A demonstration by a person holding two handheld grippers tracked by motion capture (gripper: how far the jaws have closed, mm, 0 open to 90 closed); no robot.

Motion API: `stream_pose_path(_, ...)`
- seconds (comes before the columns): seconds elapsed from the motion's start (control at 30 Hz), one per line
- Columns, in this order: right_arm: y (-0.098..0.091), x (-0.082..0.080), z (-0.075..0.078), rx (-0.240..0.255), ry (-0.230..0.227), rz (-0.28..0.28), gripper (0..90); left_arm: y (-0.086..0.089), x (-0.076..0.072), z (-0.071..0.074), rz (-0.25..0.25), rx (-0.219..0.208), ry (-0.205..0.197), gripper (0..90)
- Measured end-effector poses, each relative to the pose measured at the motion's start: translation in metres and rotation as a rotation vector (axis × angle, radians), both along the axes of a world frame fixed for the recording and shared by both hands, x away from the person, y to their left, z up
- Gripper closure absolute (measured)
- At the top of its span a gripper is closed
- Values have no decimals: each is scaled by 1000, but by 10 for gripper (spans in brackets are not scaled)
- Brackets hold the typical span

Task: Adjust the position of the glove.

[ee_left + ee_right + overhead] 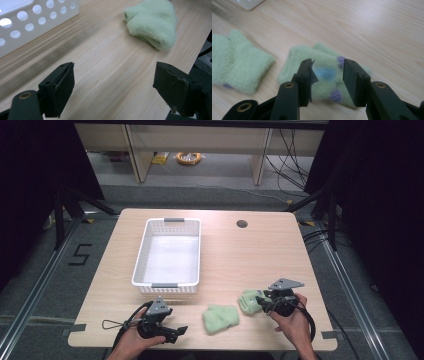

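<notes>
Two fuzzy green socks on the worktop [260, 250]: dotted sock [325, 75] lies under the half-open right tongs [327, 82], unpinched; plain-side sock [220, 318] mid-front. Left tongs [113, 87] wide open, empty. Soft, light, floppy; pinch a bunched fold.

Light wood desk [260, 255], rounded corners, 1 dark cable hole [242, 224] near far edge. Grey floor [45, 285] around it, with metal rails [30, 307] running along both sides and a black "5" mark [80, 254] at left. Black curtains [380, 195] on both flanks. Beyond: pale wooden furniture legs [135, 155], loose cables [290, 155], a yellow coil [188, 157] on the floor. Even overhead light.
</notes>
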State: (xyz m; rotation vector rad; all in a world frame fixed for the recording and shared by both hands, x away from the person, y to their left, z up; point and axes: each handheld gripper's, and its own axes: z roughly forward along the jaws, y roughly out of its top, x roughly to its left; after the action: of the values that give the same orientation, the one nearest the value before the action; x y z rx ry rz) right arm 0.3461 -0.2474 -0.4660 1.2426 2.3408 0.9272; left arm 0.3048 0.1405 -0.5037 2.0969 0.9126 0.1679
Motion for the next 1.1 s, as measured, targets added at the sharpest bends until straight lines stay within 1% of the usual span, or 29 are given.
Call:
stream_pose_path(0.03,0,1,-1,-2,0,2,601,0,0,0,-2,-1,1,166)
stream_pose_path(0.07,1,1,-1,-2,23,-1,605,0,0,0,-3,-1,1,166)
stream_pose_path(0.1,0,2,-3,-12,16,14,608,0,0,0,-3,-1,1,166)
stream_pose_path(0.13,1,3,-3,-9,29,12,609,-1,0,0,0,-6,1,166)
stream_pose_path(0.17,1,3,-3,-9,29,12,609,-1,0,0,0,-6,1,166)
stream_pose_path(0.2,1,4,-5,-9,23,16,611,0,0,0,-12,7,-1,166)
stream_pose_path(0.23,0,5,-7,-13,21,30,612,0,0,1,-9,7,1,166)
stream_pose_path(0.3,2,7,-11,-4,54,33,615,0,0,1,-7,6,1,166)
stream_pose_path(0.33,2,8,-13,-16,50,43,616,0,0,1,1,-11,3,166)
stream_pose_path(0.4,4,9,-17,-12,49,48,619,1,0,1,-12,6,0,166)
stream_pose_path(0.43,4,9,-17,-12,49,48,619,1,0,1,-12,6,0,166)
stream_pose_path(0.47,6,10,-22,-3,25,44,622,0,0,1,-8,6,0,166)
stream_pose_path(0.5,6,10,-22,-3,25,44,622,0,0,1,-8,6,0,166)
stream_pose_path(0.53,6,9,-19,-20,87,39,627,1,0,1,-17,18,-6,166)
stream_pose_path(0.6,6,10,-20,-20,96,39,634,1,0,1,-21,13,-3,166)
stream_pose_path(0.63,6,10,-20,-20,96,39,634,1,0,1,-21,13,-3,166)
stream_pose_path(0.67,6,12,-26,-10,78,41,647,1,0,1,-23,18,-3,166)
stream_pose_path(0.7,6,12,-26,-10,78,41,647,1,0,1,-23,18,-3,166)
stream_pose_path(0.73,5,13,-27,-21,95,50,664,-1,-1,0,-4,-7,11,166)
stream_pose_path(0.77,5,13,-27,-21,95,50,664,-1,-1,0,-4,-7,11,166)
stream_pose_path(0.8,4,15,-30,-8,77,51,691,-1,0,1,-13,7,0,166)
stream_pose_path(0.83,3,16,-31,-2,67,57,705,-2,-1,0,-9,-7,-2,166)
stream_pose_path(0.9,3,16,-32,7,71,52,725,-2,-1,0,-9,-5,-3,166)
stream_pose_path(0.93,1,16,-31,-2,75,66,781,0,-1,1,-28,20,-1,166)
stream_pose_path(0.97,1,16,-31,-2,75,66,781,0,-1,1,-28,20,-1,166)
stream_pose_path(1.0,2,16,-31,4,80,68,806,0,-1,1,-29,20,-5,166)
stream_pose_path(1.03,3,15,-31,14,75,51,836,-1,0,1,-25,27,-8,166)
stream_pose_path(1.07,2,16,-32,19,64,54,847,-1,-1,1,-15,16,3,166)
stream_pose_path(1.1,2,16,-32,19,64,54,847,-1,-1,1,-15,16,3,166)
